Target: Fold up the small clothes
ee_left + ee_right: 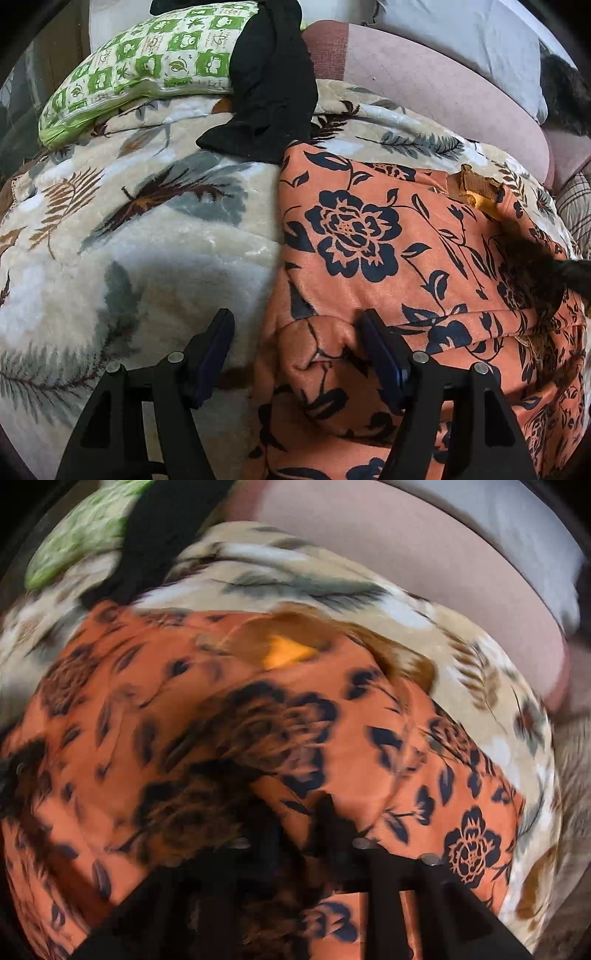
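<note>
Orange floral garment point(388, 258) lies on the leaf-print blanket point(129, 221), filling the 3-to-6 o'clock part of the left wrist view. Already partly doubled: a fold ridge runs across it near the bottom.

Left gripper point(297, 332) has jaws apart, straddling the garment's left edge. Right finger point(380, 350) touches a puckered bit of cloth; left finger point(214, 347) sits over bare blanket. Nothing clamped.

Right gripper point(295, 823) is low over the same garment, 6 o'clock in its own view. Heavy motion blur; cloth seems bunched between the fingers, but I cannot tell whether the jaws are closed on it.

Handling, my read: thin, light, soft fabric, no stiffness. It will drape and sag, so a pinch at one point just drags a tail. Plush blanket underneath should grip it a bit, so lift rather than slide. Best hold: the left edge at the pucker for the left gripper, a matching edge or corner for the right, then carry both over together.

Brown collar piece with yellow lining point(476, 188) at 2 o'clock marks the neck end. Black cloth point(269, 92) and green pillow point(147, 62) at 11-12 o'clock, apart from the garment.
</note>
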The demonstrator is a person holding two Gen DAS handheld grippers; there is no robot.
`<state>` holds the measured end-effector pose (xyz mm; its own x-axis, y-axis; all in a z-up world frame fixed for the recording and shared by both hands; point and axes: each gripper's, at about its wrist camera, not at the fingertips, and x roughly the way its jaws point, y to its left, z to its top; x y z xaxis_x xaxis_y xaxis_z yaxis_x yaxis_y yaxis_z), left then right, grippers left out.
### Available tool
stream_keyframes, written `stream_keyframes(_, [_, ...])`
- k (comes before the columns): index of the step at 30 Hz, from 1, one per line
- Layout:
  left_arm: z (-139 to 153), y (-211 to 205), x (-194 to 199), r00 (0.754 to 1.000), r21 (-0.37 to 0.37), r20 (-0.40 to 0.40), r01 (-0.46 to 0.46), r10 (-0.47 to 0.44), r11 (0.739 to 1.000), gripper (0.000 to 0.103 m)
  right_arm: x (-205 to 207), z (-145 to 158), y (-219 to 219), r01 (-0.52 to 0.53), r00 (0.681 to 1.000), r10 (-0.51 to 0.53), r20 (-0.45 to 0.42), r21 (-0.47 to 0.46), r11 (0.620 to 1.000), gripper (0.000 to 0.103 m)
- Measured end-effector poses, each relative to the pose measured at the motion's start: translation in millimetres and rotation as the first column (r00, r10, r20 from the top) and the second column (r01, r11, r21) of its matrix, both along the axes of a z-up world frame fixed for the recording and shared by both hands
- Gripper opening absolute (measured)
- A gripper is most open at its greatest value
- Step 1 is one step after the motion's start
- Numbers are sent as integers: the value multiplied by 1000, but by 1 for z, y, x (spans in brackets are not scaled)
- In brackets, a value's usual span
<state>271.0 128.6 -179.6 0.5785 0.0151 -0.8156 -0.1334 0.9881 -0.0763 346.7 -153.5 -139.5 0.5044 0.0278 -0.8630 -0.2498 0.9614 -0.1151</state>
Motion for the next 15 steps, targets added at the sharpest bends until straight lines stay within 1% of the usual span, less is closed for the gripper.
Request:
stream_keyframes(1, [0,0,0,1000,-3,2,1,-1,1000,73,-7,11,-28,89,995,-92,35,89,992,11])
stream_keyframes(2, [-1,1,0,1000,-6,5,0,0,1000,73,-14,17,-51,165,983,-175,47,167,972,11])
stream_keyframes(3, [-1,0,-1,1000,-1,9,-3,3,1000,73,-26,17,-85,272,955,-294,37,284,919,13])
stream_keyframes(4, [-1,-1,-1,1000,3,11,-4,4,1000,73,-36,11,-112,342,929,-371,-3,394,853,16])
stream_keyframes(5, [-1,-2,-1,1000,4,14,-5,4,1000,73,-47,0,-136,396,903,-425,-56,488,778,24])
stream_keyframes(6, [-1,-1,-1,1000,-1,15,-5,5,1000,73,-58,-12,-156,448,877,-468,-109,537,715,27])
stream_keyframes(7, [-1,0,-1,1000,-7,13,-5,5,1000,73,-64,-22,-170,474,864,-481,-152,572,670,28])
stream_keyframes(8, [-1,0,-1,1000,-7,11,-3,3,1000,73,-69,-30,-180,489,856,-480,-191,602,632,37])
stream_keyframes(9, [-1,0,0,1000,-3,10,-5,5,1000,73,-72,-35,-189,480,859,-464,-214,651,588,44])
stream_keyframes(10, [-1,0,0,1000,-1,8,-6,6,1000,74,-75,-35,-193,460,867,-449,-215,690,559,51])
stream_keyframes(11, [-1,0,0,1000,2,5,-7,7,1000,74,-76,-34,-194,446,875,-434,-215,709,546,63])
stream_keyframes(12, [-1,0,0,1000,4,4,-7,7,1000,74,-73,-32,-194,435,881,-420,-216,719,542,70])
stream_keyframes(14, [-2,0,0,1000,7,2,-7,7,1000,74,-64,-32,-196,435,884,-407,-230,721,539,71])
stream_keyframes(15, [-2,0,0,1000,8,3,-7,7,1000,75,-56,-38,-192,448,882,-399,-252,713,539,70])
